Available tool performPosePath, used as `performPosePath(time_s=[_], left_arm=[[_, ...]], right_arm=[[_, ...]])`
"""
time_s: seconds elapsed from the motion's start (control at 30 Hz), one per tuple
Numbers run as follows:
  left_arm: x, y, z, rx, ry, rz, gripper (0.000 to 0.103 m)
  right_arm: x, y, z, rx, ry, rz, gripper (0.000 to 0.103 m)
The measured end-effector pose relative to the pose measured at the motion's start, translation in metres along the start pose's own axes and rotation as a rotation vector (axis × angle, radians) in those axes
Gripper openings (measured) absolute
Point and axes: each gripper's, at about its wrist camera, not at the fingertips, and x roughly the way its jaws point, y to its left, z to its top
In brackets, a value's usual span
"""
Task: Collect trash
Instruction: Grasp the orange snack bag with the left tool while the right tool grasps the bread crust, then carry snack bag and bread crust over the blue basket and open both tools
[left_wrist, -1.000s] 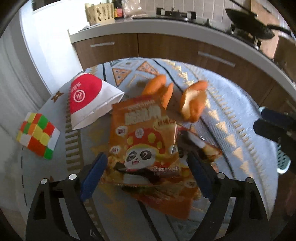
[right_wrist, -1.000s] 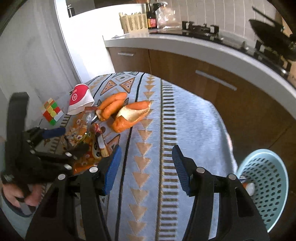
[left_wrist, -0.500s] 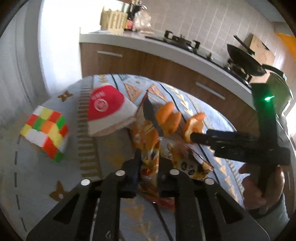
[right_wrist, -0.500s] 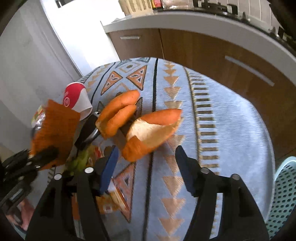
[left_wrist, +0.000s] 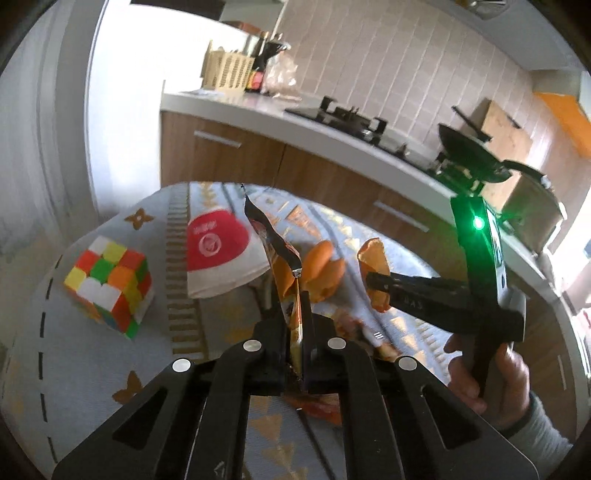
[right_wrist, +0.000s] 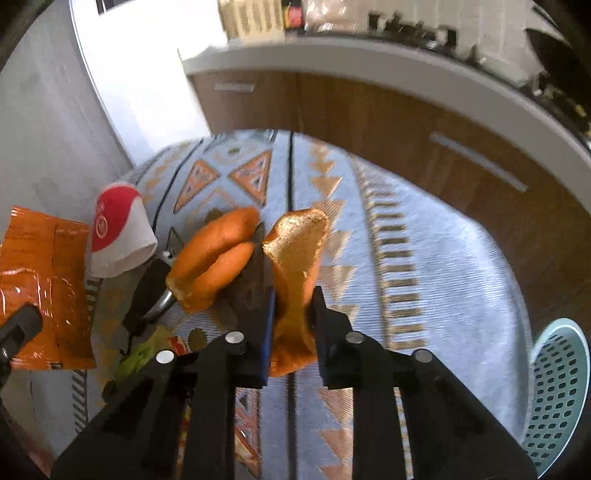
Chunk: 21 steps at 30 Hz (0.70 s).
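Snack wrapper (left_wrist: 286, 273) clamped edge-on in my left gripper (left_wrist: 294, 325); right gripper (right_wrist: 291, 314) pinches what looks like orange peel (right_wrist: 295, 258), above the patterned tablecloth (right_wrist: 424, 258).

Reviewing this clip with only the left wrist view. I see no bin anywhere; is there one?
Observer: Yes. The right wrist view shows a pale blue basket low at its right edge, beside the patterned cloth.
Operator: The left gripper is shut on the snack bag. Is the right one shut too?
Observer: The right gripper is shut on an orange peel that stands up between its fingers.
Operator: Anything hidden from me?
Observer: A black-handled tool lies partly under the second peel.
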Motion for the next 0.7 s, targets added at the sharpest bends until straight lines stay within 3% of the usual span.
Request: performPosePath(time_s=[0.2,0.4,0.53,0.7], left_arm=[[-0.02,-0.038,0.011,0.075,-0.056,-0.081,0.003],[-0.027,-0.105,0.017,0.162,-0.089,-0.203,0.003],[-0.022,-0.16,0.015,0.229,-0.076,-0.315,0.003],[-0.004,-0.223,0.006,0.309,-0.036,-0.395,0.003]], right_arm=[[-0.063,-0.033,-0.006,0.033,-0.127,-0.05,0.014],[-0.134,-0.091,-0.021,0.111,-0.227,-0.118,0.014],[-0.169,-0.134,-0.039,0.174,-0.246,-0.168,0.014],[-0.202,-0.188,-0.068,0.254,-0.242,-0.231,0.014]])
